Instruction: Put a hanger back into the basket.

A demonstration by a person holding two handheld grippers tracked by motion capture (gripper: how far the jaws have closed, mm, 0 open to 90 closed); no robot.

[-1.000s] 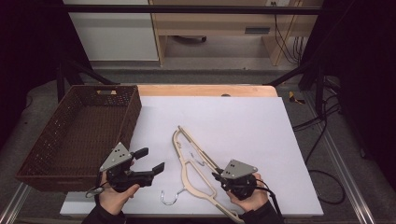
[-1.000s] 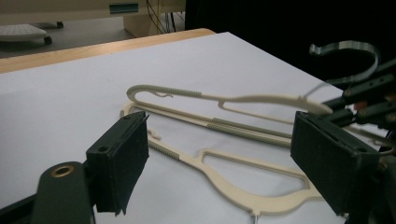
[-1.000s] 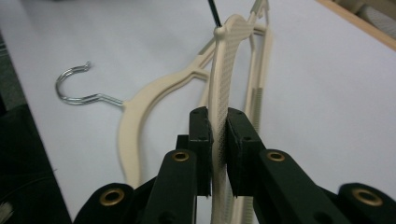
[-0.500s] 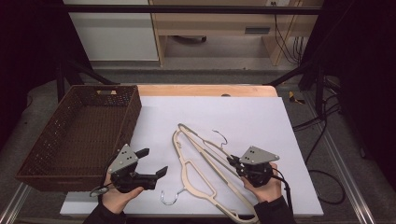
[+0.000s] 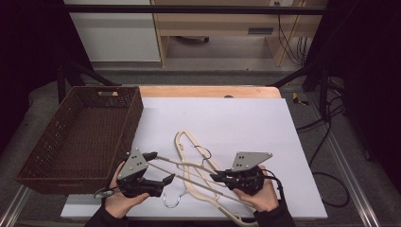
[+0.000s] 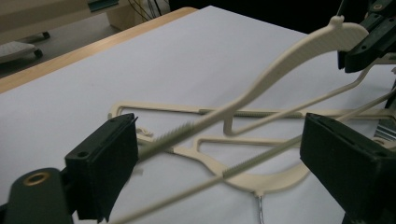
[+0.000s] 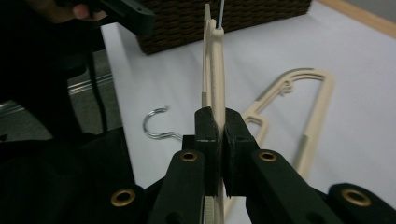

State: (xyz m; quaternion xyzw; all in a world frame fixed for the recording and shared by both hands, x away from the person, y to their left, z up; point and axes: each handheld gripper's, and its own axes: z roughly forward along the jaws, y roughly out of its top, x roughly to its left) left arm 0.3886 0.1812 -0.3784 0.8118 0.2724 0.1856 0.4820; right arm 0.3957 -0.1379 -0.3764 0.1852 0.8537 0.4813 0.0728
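Two cream plastic hangers are on the white table sheet. One hanger (image 5: 189, 153) (image 6: 187, 109) (image 7: 317, 107) lies flat, its metal hook (image 5: 170, 201) (image 7: 156, 123) near the front edge. My right gripper (image 5: 220, 178) (image 7: 217, 121) is shut on one end of the other hanger (image 5: 189, 172) (image 6: 280, 70) (image 7: 212, 56) and holds it up off the sheet. That hanger's far arm runs between the jaws of my left gripper (image 5: 160, 166) (image 6: 222, 140). Its jaws have just been closing a little but stand wide, with neither pad pressing on the arm.
A dark brown wicker basket (image 5: 130, 123) (image 7: 224, 18) stands at the left, close behind my left gripper. The white sheet (image 5: 246, 118) stretches bare toward the back and right. Cables hang off the table's right side (image 5: 326, 142).
My right gripper has shifted right and risen with its hanger, so the hanger now hangs above the sheet and reaches between the left jaws. The left hand has stayed put.
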